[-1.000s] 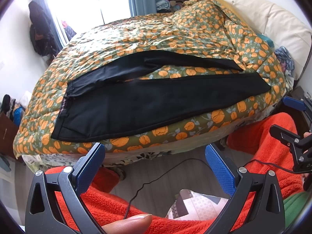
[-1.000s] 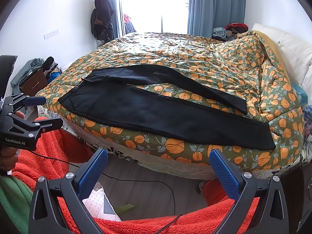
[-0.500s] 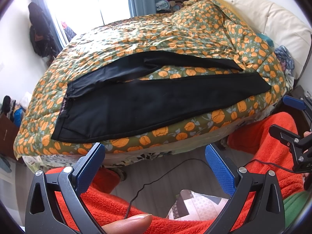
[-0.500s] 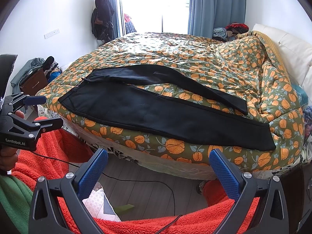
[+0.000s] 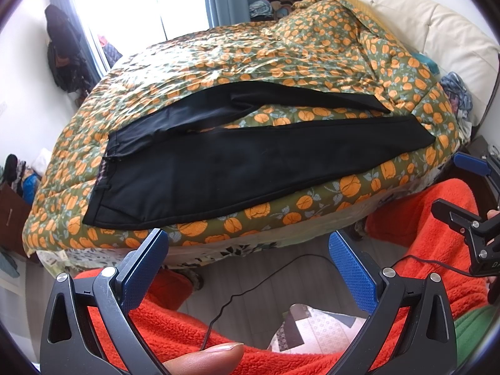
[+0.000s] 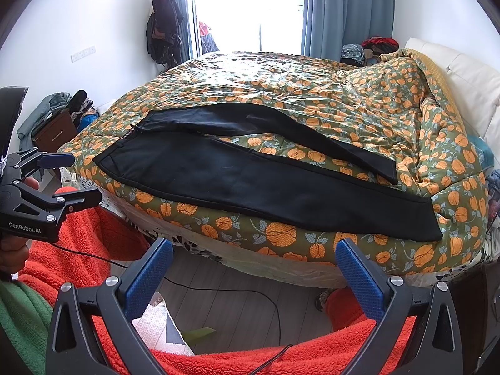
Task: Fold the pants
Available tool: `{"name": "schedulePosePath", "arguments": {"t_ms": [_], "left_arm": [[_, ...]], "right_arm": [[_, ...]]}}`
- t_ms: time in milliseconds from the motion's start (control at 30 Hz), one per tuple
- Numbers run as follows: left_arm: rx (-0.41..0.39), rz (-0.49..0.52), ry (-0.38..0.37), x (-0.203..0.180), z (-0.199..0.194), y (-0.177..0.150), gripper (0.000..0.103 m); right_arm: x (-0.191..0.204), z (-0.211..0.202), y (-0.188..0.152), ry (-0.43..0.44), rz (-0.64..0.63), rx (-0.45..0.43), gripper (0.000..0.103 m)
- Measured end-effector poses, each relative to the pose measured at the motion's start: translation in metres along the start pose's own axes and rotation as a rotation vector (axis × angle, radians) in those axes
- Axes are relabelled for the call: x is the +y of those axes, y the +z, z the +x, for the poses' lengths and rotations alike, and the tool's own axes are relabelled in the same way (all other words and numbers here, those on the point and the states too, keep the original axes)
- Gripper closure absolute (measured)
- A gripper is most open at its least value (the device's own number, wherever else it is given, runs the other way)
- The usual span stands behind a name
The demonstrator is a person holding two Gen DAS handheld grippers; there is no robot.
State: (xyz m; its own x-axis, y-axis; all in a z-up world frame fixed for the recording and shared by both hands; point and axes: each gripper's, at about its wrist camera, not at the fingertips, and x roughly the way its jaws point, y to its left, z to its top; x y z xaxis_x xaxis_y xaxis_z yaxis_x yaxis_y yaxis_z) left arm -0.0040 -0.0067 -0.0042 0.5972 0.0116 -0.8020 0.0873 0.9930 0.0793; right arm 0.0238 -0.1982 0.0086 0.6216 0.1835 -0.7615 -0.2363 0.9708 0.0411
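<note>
Black pants (image 5: 237, 168) lie spread flat on the bed, waistband to the left, the two legs splayed apart to the right; they also show in the right wrist view (image 6: 250, 181). My left gripper (image 5: 248, 268) is open and empty, held off the bed's near edge, below the waist end. My right gripper (image 6: 254, 268) is open and empty, off the near edge below the middle of the near leg. Each gripper shows at the other view's edge: the right gripper (image 5: 450, 187), the left gripper (image 6: 81, 178).
The bed carries a green quilt with orange pumpkins (image 6: 343, 93), bunched up toward the cream headboard (image 6: 468, 78). An orange fleece (image 5: 422, 218) covers the person's lap. A black cable (image 6: 237, 293) runs over the grey floor. A dresser (image 6: 53, 131) stands left.
</note>
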Motion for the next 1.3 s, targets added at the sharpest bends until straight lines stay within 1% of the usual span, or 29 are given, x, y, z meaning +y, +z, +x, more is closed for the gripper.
{"name": "schedulePosePath", "arguments": {"t_ms": [1033,1133,1200,1300], "left_arm": [[-0.002,0.011,0.007,0.001,0.004,-0.002,0.001],[-0.025,0.026,0.039,0.001,0.005,0.0,0.001],[-0.049,0.036,0.062,0.004,0.005,0.004,0.0],[-0.083,0.041,0.063,0.003,0.006,0.013,0.001]], "right_arm": [[0.001,0.003,-0.001,0.001,0.001,0.001,0.0],[0.002,0.005,0.0,0.0,-0.006,-0.003,0.0],[0.002,0.005,0.003,-0.002,-0.023,-0.024,0.0],[0.001,0.003,0.013,-0.011,-0.052,-0.07,0.0]]}}
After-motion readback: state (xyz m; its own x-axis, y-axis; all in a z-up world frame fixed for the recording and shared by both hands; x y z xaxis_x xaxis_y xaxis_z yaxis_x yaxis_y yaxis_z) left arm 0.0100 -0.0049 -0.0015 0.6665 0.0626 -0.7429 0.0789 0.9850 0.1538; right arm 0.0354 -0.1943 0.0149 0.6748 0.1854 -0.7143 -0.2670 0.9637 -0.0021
